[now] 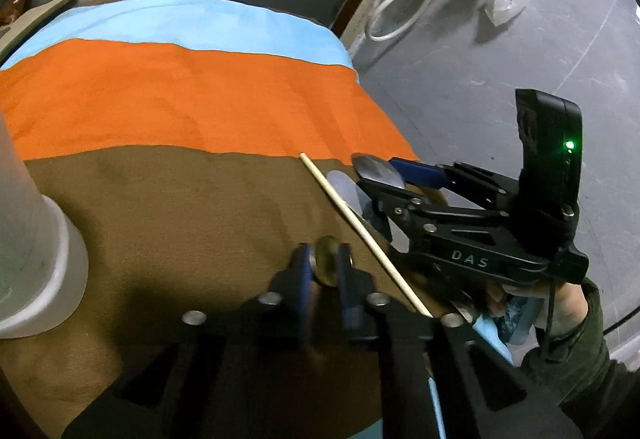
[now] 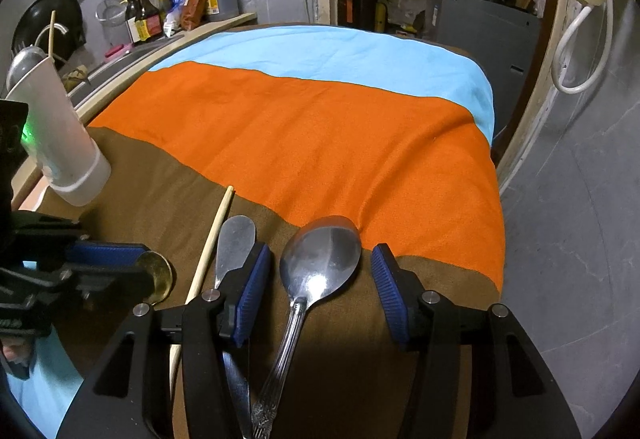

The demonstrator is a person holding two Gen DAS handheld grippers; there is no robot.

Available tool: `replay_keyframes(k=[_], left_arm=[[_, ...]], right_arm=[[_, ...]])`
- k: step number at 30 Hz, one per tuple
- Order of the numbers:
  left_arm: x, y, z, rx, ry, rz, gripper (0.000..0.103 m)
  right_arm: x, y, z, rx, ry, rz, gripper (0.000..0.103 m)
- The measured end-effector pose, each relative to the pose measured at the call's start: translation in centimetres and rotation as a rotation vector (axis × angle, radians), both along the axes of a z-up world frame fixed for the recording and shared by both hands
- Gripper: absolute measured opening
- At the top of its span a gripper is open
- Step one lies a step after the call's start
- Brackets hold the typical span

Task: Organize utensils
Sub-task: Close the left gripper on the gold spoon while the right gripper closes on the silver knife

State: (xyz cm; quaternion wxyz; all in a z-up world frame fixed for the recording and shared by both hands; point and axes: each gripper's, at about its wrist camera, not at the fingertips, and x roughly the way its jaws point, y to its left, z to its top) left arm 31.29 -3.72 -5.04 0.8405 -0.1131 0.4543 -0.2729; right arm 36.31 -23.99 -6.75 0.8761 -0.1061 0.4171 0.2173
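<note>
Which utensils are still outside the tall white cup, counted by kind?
Spoons: 2, a steel spoon on the cloth and a brass-coloured spoon in the left gripper
Chopsticks: 1, a wooden chopstick
Knives: 1, a flat steel knife
Total: 4

Left gripper [image 1: 323, 263] clamped tight, right gripper [image 2: 318, 279] half-spread, both angled downward.

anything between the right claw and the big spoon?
Nothing visible. The big spoon already lies between the open right claw's pads, clear of both. The butter knife and chopstick lie outside its left pad.
</note>
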Motion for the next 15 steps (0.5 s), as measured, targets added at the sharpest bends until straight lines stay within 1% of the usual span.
replay_keyframes(k=[2, 6, 9, 11, 13, 15], left_arm=[[0.0, 0.2, -0.1, -0.018, 0.006, -0.004, 0.002], [-0.3, 0.4, 0.1, -0.033, -0.011, 0.008, 0.001], [-0.8, 1.0, 0.7, -0.053, -0.045, 0.032, 0.001], [-1.0, 1.1, 0.8, -0.05, -0.057, 0.034, 0.001], [-1.0, 1.0, 0.9, -0.047, -0.061, 0.031, 0.001], [-1.1, 0.9, 1.0, -0.048, -0.066, 0.03, 0.001]], right_arm=[[0.0, 0.1, 0.0, -0.003, -0.001, -0.007, 0.052], [0.0, 0.3, 0.0, -0.014, -0.003, -0.027, 0.053], [-0.1, 0.5, 0.0, -0.031, -0.008, -0.048, 0.055], [-0.2, 0.8, 0.0, -0.047, -0.014, -0.065, 0.055], [0.0, 0.6, 0.0, -0.039, -0.002, -0.072, 0.056], [0.4, 0.2, -0.1, -0.005, 0.029, -0.077, 0.055]])
